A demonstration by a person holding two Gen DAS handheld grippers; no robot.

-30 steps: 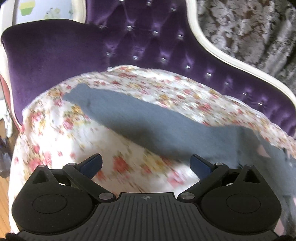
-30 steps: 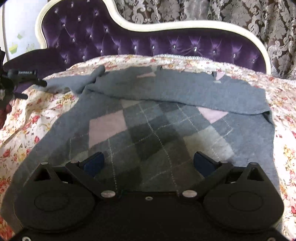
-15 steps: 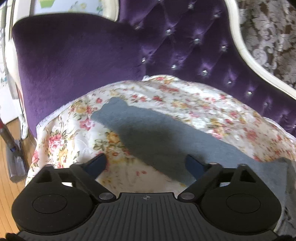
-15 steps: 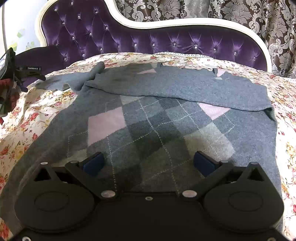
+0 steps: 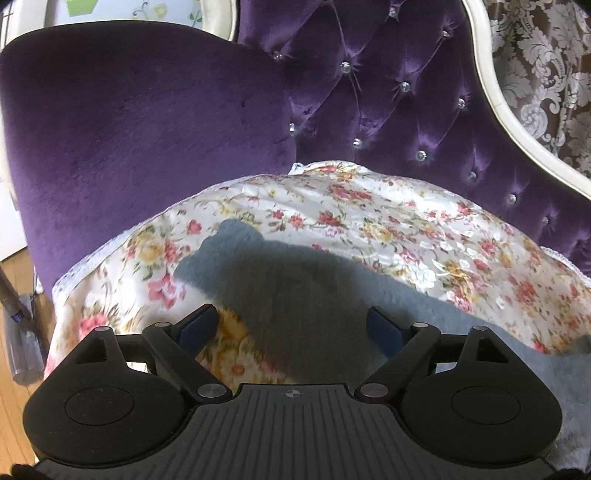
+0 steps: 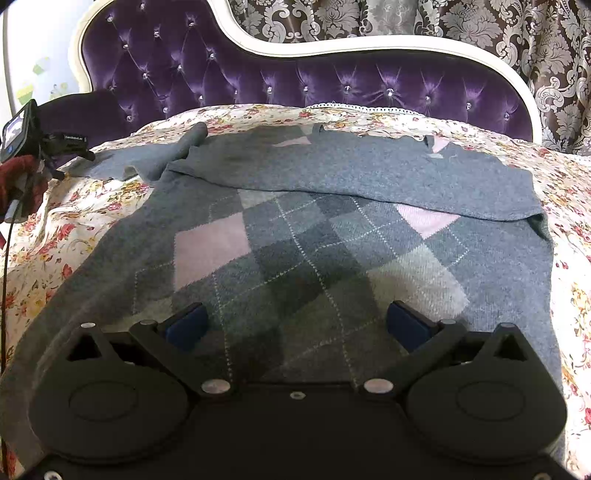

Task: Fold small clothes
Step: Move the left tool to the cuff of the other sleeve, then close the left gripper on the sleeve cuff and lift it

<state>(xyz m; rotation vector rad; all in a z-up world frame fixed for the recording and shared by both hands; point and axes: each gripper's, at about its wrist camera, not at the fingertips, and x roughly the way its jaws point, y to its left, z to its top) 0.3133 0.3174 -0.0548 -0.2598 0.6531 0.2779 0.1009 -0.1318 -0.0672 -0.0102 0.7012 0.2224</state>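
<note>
A grey argyle sweater [image 6: 314, 251] with pink and pale diamonds lies flat on a floral cover, its top part folded down over the body. One grey sleeve [image 6: 147, 160] stretches out to the left. That sleeve [image 5: 295, 288] fills the left wrist view, its cuff end pointing left. My left gripper [image 5: 291, 325] is open, low over the sleeve near the cuff, holding nothing. My right gripper [image 6: 297, 325] is open and empty above the sweater's lower hem.
The floral cover [image 6: 55, 236] lies on a purple tufted sofa with backrest [image 6: 332, 85] and a purple armrest [image 5: 129, 129] just left of the sleeve. Wood floor [image 5: 14, 387] drops off at the far left. Patterned curtains [image 6: 498, 26] hang behind.
My left gripper has moved left along the sleeve towards its cuff and closer to the armrest. My right gripper has eased forward slightly over the sweater. Both stayed open.
</note>
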